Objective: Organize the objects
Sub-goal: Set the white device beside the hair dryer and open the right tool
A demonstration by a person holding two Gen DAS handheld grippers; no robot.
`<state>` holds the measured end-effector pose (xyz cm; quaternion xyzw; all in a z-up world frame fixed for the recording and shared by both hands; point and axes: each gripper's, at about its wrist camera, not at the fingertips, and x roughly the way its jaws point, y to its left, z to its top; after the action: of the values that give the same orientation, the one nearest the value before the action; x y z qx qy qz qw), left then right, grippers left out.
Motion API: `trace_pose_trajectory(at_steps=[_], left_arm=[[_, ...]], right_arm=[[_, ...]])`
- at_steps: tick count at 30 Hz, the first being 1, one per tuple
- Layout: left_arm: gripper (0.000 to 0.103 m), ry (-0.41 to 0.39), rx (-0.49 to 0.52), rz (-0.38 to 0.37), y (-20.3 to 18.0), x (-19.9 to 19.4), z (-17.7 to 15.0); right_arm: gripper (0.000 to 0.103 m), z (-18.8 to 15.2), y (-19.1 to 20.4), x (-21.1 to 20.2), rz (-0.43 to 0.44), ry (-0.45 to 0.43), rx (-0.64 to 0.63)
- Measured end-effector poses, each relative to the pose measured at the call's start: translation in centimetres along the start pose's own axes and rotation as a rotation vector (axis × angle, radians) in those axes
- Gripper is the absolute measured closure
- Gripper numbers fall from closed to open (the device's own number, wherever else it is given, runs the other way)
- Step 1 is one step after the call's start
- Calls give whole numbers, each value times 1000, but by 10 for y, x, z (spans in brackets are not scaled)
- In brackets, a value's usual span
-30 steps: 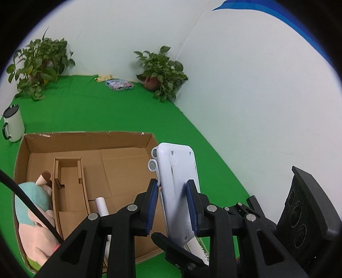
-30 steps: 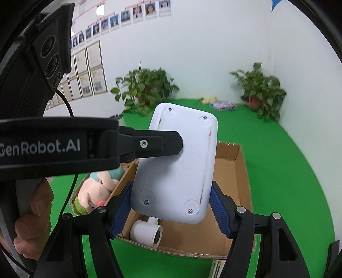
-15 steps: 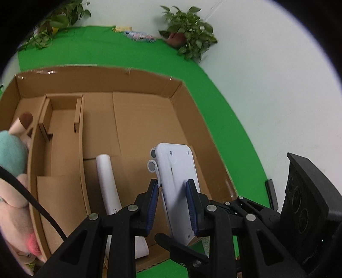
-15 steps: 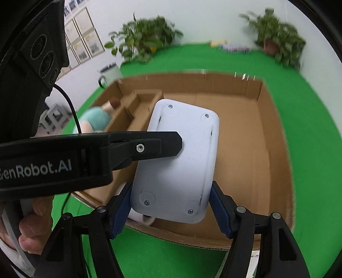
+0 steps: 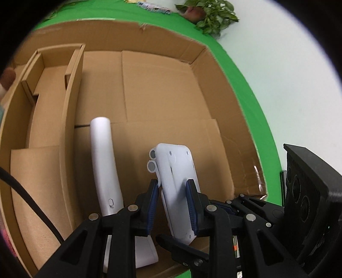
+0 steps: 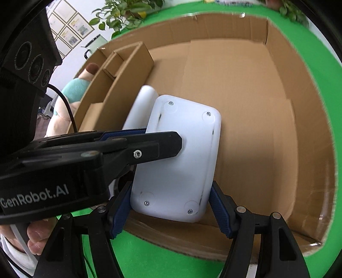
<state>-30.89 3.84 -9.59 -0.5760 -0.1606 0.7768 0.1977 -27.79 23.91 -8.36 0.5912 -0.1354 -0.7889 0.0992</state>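
Note:
A flat white plastic device [image 5: 175, 171] with screw heads on its back hangs just over the open cardboard box [image 5: 162, 32]. My left gripper [image 5: 172, 188] is shut on its thin edges. In the right wrist view my right gripper [image 6: 171, 192] is shut on the wide sides of the same white device [image 6: 181, 162], and the left gripper [image 6: 149, 145] crosses in from the left. A white curved handle-shaped object [image 5: 102, 162] lies on the box floor just left of the device.
A cardboard divider insert [image 5: 70, 85] stands along the box's left side. A plush toy [image 6: 72, 92] lies beyond it. A potted plant [image 5: 209, 17] and a mug [image 6: 94, 45] stand on the green cloth outside the box. A person's hand [image 6: 36, 237] grips the left tool.
Both grippers have come down with the white device and tipped further downward. The box, earlier seen below and ahead, now fills both views.

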Motion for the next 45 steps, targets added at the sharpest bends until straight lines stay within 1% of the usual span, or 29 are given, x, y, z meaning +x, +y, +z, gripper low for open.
trace_pose_trajectory(at_steps=[3, 5, 7, 9, 10, 12, 16, 17, 18, 21, 22, 23, 24, 25, 26, 29, 30, 32, 33, 34, 36, 38, 39, 40, 42, 45], left_arm=[[76, 19, -11, 36, 3, 3, -2], [77, 16, -6, 54, 1, 1, -2], [77, -6, -2, 78, -2, -5, -4], [77, -38, 5, 58, -4, -18, -8], [77, -56, 12, 53, -5, -26, -10], [77, -88, 31, 65, -8, -39, -13], [77, -153, 58, 73, -10, -69, -28], [77, -165, 62, 82, -11, -71, -25], [77, -180, 72, 100, -11, -77, -30], [77, -199, 89, 139, -10, -83, -38], [77, -204, 90, 145, -8, -85, -41], [77, -208, 89, 147, -7, -86, -45], [77, -217, 86, 150, -5, -88, -48], [77, -224, 83, 151, -2, -90, -50], [77, -232, 80, 153, -1, -90, -52], [77, -253, 75, 167, 3, -90, -55], [76, -262, 74, 175, 4, -91, -56], [76, -274, 63, 192, 8, -91, -60], [76, -276, 56, 198, 11, -92, -63], [76, -272, 46, 200, 15, -92, -65], [76, -251, 22, 203, 19, -87, -69], [76, -226, -4, 187, 22, -79, -72], [76, -207, -25, 165, 25, -74, -74], [76, -205, -41, 157, 26, -70, -76], [76, -228, -70, 167, 25, -70, -77], [76, -221, -145, 142, 27, -69, -75]], right_arm=[[36, 1, 0, 7, -1, 25, -4], [34, 2, 0, 9, 3, 45, -10], [33, 3, -1, 8, 18, 56, -9], [32, 4, -3, 4, 47, 53, -4], [29, 4, -4, 1, 62, 45, -1], [27, 4, -7, -7, 77, 36, 14], [27, 8, -9, -20, 27, -2, 8], [27, 9, -10, -20, 17, -9, 14], [28, 11, -13, -19, 14, -14, 26], [41, 12, -21, -11, 18, -23, 46], [46, 12, -20, -3, 11, -27, 45], [48, 12, -20, 0, 10, -31, 42], [49, 13, -20, 4, 28, -39, 43], [52, 13, -18, 6, 40, -44, 40], [54, 12, -16, 5, 39, -50, 33], [54, 9, -8, 1, -9, -83, -5], [53, 7, -6, -6, -29, -118, -12], [50, 2, -3, -24, -59, -196, -27], [36, -5, -1, -39, -85, -259, -41], [17, -9, 2, -47, -99, -300, -49], [4, -26, 7, -72, -120, -402, -79], [2, -42, 10, -88, -128, -452, -99], [2, -51, 11, -95, -134, -469, -99], [2, -61, 10, -100, -146, -483, -93], [2, -77, 8, -108, -152, -498, -84], [2, -94, 10, -114, -153, -508, -94]])
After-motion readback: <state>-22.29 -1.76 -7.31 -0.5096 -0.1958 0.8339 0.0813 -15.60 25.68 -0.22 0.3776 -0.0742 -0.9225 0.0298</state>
